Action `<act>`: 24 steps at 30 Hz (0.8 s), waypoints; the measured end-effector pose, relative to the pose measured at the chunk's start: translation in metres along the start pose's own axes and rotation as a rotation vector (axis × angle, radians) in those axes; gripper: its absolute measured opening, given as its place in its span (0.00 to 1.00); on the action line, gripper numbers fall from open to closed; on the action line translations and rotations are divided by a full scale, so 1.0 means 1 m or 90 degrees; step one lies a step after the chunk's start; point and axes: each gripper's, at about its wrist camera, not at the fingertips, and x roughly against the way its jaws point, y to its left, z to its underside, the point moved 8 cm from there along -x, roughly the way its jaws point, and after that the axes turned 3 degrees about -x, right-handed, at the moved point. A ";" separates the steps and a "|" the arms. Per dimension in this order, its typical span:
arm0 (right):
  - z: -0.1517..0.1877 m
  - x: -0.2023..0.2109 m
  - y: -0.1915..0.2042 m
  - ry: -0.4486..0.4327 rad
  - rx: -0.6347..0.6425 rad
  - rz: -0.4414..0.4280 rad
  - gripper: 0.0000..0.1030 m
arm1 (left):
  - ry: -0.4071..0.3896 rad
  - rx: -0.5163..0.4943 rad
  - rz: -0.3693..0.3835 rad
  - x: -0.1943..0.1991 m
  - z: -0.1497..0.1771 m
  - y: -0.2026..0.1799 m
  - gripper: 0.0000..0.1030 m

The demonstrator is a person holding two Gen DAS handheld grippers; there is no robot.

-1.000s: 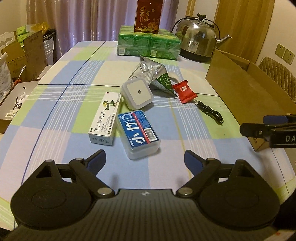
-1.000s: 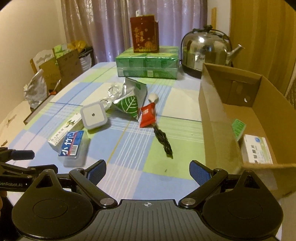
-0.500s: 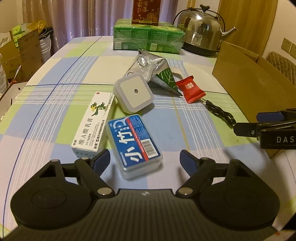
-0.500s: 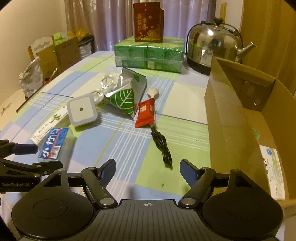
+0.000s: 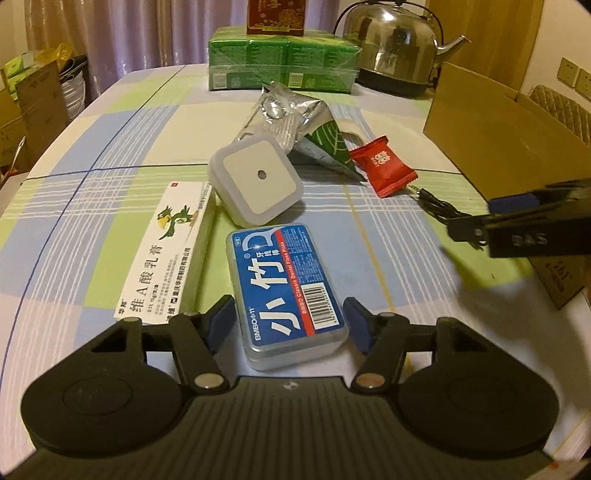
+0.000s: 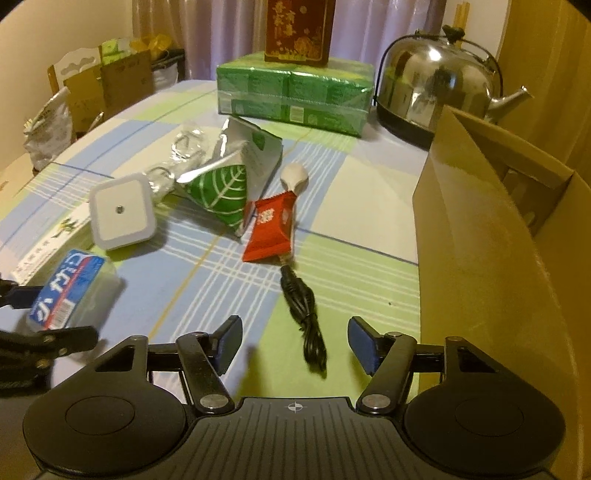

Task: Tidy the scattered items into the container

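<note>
My left gripper is open, its blue pads on either side of the near end of the blue floss box, a small gap each side. Beside the box lie a white ointment carton and a white square night light. My right gripper is open over the near end of a coiled black cable. Beyond it lie a red candy wrapper, a green-and-silver pouch and a white plug. The cardboard box stands at the right.
A green shrink-wrapped pack with a red carton on top and a steel kettle stand at the table's far end. Cardboard boxes and bags are stacked off the left edge. The checked tablecloth lies bare between cable and box.
Both grippers have moved forward and lower. The left one now straddles the floss box; the right one has come over the black cable, closer to the cardboard box's wall.
</note>
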 end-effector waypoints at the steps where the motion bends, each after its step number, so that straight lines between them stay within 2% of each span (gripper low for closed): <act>1: 0.000 -0.004 -0.001 0.003 0.001 0.002 0.56 | -0.002 0.000 0.004 0.000 0.000 0.000 0.57; 8: -0.001 -0.025 -0.007 0.011 -0.002 -0.001 0.38 | -0.005 0.000 0.018 -0.002 -0.002 -0.003 0.57; 9: -0.002 -0.026 -0.007 0.010 -0.003 -0.003 0.30 | -0.006 -0.001 0.017 -0.002 -0.002 -0.003 0.57; 10: -0.003 -0.026 -0.007 0.009 -0.003 -0.003 0.12 | -0.007 -0.003 0.016 -0.002 -0.002 -0.004 0.58; 11: -0.003 -0.026 -0.006 0.009 -0.003 -0.001 0.10 | -0.008 -0.003 0.016 -0.003 -0.002 -0.004 0.58; 19: 0.015 -0.002 0.010 0.013 -0.041 -0.031 0.10 | -0.009 -0.013 0.004 -0.005 -0.003 -0.004 0.57; 24: 0.035 0.022 0.021 0.018 -0.063 -0.041 0.10 | -0.002 -0.039 0.002 0.004 0.002 -0.010 0.51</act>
